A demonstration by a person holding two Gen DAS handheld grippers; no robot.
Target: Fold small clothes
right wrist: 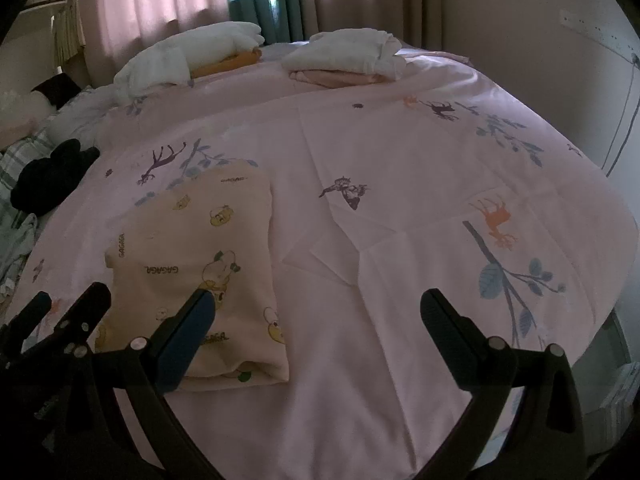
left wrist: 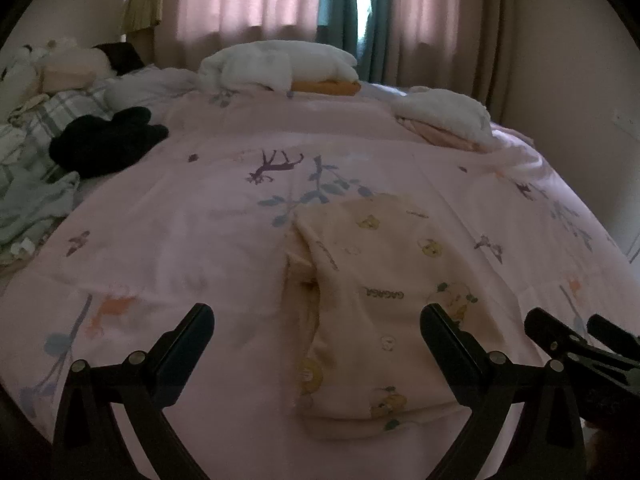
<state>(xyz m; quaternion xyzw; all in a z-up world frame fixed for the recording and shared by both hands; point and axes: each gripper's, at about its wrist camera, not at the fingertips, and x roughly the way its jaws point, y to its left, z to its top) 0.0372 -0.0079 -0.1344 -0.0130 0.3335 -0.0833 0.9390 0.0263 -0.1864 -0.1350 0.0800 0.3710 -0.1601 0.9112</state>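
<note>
**At lower centre of both views: folded garment between two open grippers**

Across the lower centre of the left wrist view, a cream printed garment (left wrist: pixel 372 320) lying on the pink bedspread (left wrist: pixel 180 240), folded into a long rectangle, with a loose inner layer showing along its left edge.

**Risks**
- Uneven fold: likely if only the top layer is pinched, since the left edge shows separate layers, slightly offset.
- Bedspread caught with the garment: likely if a finger digs below the fabric; soft, creased surface underneath.
- Fold springing open: possible on a one-sided lift, given thin, limp cloth.
- Grippers fouling each other: both close together at the near edge of the garment.

**Position relative to fingers**
- Left gripper (left wrist: pixel 316 320): jaws spread wide, holding nothing. Left fingertip over bare bedspread, just left of the garment; right fingertip over its right half. Left edge of the garment between the two.
- Right gripper (right wrist: pixel 316 308): jaws spread wide, empty. Left fingertip over the lower part of the garment (right wrist: pixel 200 264) at lower left of the right wrist view; right fingertip well apart, over bare bedspread. Right edge of the garment between the two.
- Contact with the cloth: cannot tell from either view.

Folded white stacks (right wrist: pixel 344 52) at the top of the frame, well apart.
</note>
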